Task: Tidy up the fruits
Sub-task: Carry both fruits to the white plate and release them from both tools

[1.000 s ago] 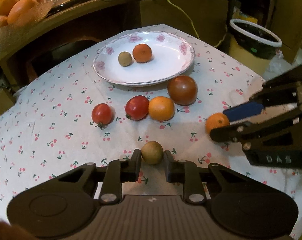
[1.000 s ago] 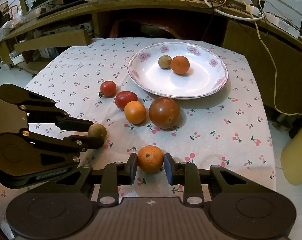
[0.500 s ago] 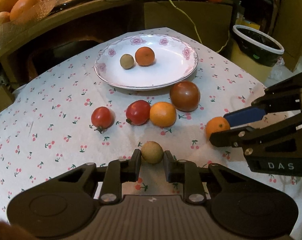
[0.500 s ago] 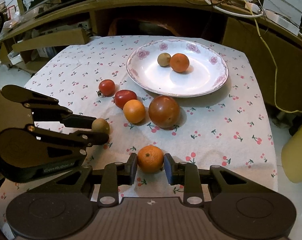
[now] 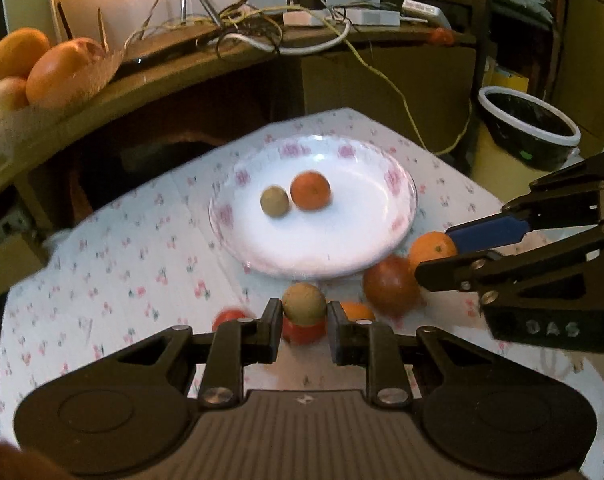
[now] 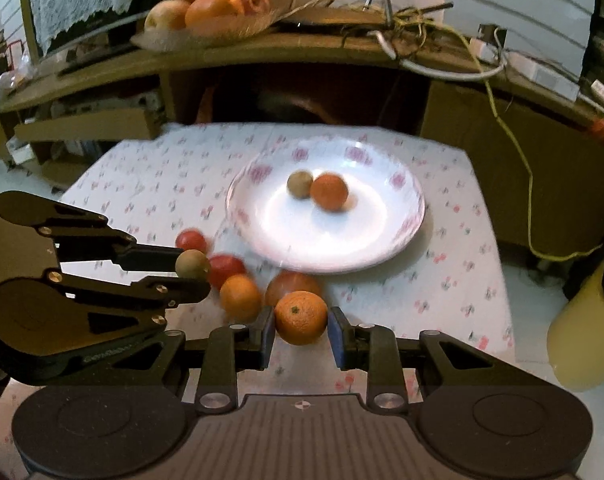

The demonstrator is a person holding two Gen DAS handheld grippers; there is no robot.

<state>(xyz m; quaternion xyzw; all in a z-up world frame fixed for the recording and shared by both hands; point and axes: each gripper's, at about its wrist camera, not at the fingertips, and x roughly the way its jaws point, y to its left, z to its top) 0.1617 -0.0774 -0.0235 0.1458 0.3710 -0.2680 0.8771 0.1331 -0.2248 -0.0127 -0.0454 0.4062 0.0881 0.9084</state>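
Observation:
My left gripper (image 5: 304, 316) is shut on a small brown-green fruit (image 5: 304, 304) and holds it above the table, short of the white floral plate (image 5: 238, 216). My right gripper (image 6: 301, 330) is shut on a small orange (image 6: 301, 317), also lifted; it shows in the left wrist view (image 5: 433, 249) too. The plate (image 6: 406, 224) holds a brown-green fruit (image 6: 299, 185) and an orange (image 6: 329, 191). On the cloth lie two red tomatoes (image 6: 227, 269), an orange (image 6: 240, 298) and a large dark tomato (image 6: 292, 285).
A wooden shelf behind the table carries a fruit basket (image 6: 206, 28) and tangled cables (image 5: 286, 36). A lined bin (image 5: 528, 132) stands on the floor at the right. A yellow container (image 6: 582, 340) sits off the table's right side.
Both grippers have lifted their fruits off the cloth and moved forward toward the plate. The view is blurred by the motion.

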